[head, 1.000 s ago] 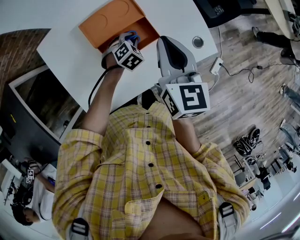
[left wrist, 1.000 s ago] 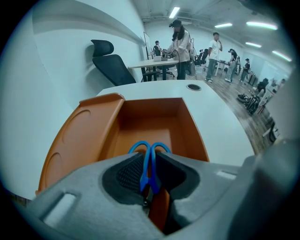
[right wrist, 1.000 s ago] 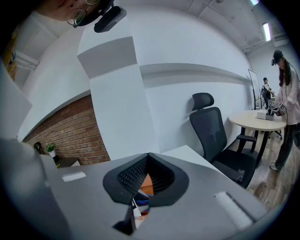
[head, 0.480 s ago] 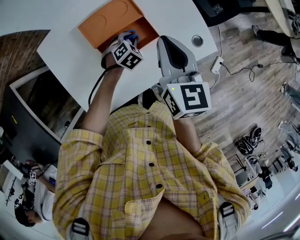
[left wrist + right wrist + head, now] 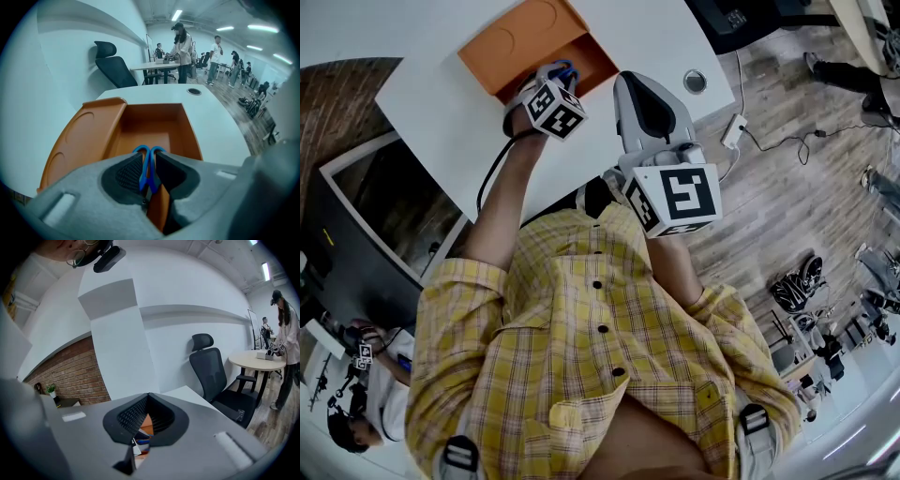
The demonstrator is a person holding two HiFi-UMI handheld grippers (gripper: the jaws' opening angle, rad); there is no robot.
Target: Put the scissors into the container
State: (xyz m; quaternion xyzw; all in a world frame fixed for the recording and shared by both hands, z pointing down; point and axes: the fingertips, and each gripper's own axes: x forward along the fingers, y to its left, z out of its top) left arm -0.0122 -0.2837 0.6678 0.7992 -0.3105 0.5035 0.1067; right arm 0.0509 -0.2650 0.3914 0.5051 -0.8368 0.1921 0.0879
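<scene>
Gripping blue scissors [image 5: 146, 161]: the left gripper [image 5: 149, 172] has its jaws clamped on the two plastic handle loops, which are pressed flat together between ribbed black pads. Blades are hidden below the jaws.

In the upper left of the head view, an orange lid [image 5: 520, 37] with round embossed shapes lies flat, joined to the orange container [image 5: 598, 58]. The container is a rectangular, smooth-walled open tray. Its floor looks bare in the left gripper view.

The left gripper [image 5: 558, 75] sits at the container's near rim, with the scissors [image 5: 566, 67] over the opening. Cannot tell if they touch the floor.

The white table [image 5: 450, 112] is smooth, and both its left edge and its near edge are close to the container.

Right of centre, the right gripper [image 5: 628, 89] is held just beside the container's right wall. Its jaws are together at the tips and hold nothing [image 5: 148, 397].

Further right, a round metal grommet [image 5: 696, 83] sits in the table, well apart from the container.
</scene>
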